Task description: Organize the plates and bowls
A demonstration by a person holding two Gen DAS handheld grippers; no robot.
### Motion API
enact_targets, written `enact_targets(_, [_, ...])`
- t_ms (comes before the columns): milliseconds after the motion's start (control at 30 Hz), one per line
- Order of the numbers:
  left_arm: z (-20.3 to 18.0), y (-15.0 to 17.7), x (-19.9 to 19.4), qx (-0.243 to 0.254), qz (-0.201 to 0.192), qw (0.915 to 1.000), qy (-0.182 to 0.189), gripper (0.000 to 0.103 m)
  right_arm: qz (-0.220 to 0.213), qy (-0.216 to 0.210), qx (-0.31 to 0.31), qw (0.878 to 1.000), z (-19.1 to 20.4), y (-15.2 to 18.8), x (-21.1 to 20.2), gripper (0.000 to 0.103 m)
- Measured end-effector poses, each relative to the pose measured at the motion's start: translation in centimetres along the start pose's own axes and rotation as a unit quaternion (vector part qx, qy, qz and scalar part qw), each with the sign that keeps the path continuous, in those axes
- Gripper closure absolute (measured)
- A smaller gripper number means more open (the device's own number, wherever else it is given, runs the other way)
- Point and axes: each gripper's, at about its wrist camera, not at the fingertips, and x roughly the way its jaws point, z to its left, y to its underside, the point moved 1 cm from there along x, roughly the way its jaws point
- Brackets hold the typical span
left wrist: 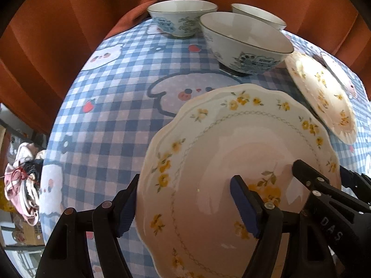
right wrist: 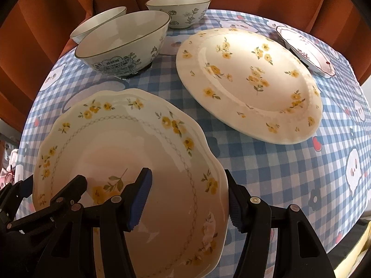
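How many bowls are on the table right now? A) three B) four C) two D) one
A: the right wrist view shows three bowls at the far end of the checkered cloth: a near bowl, a left rear bowl partly behind it, and a right rear bowl.

A home dining spot is showing here: a cartoon checked cloth [right wrist: 278,173] is covering the tabletop, rust curtains [left wrist: 58,46] are hanging behind, with flowered plates [right wrist: 250,81] and bowls [right wrist: 123,44].
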Motion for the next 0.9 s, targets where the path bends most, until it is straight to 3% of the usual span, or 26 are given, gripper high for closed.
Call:
enact_targets(300, [0.2, 1.6, -1.3, -0.009, 0.016, 0.9998, -0.002, 0.016, -0.003, -0.004, -0.023, 1.0, -0.1, 0.9, -1.3, 0.038])
enact_targets(533, [-0.5, 1.2, -4.9, 0.003, -0.009, 0.9999, 0.003, 0.009, -0.024, 0.0, -0.014, 1.0, -1.3, 0.8, -4.6, 0.023])
enact_targets(900, [-4.7, -0.5, -7.0, 0.029, -0.045, 0.9981, 0.03, 0.006, -0.065, 0.005, 0.018, 0.998, -5.5, 0.1, -8.6, 0.023])
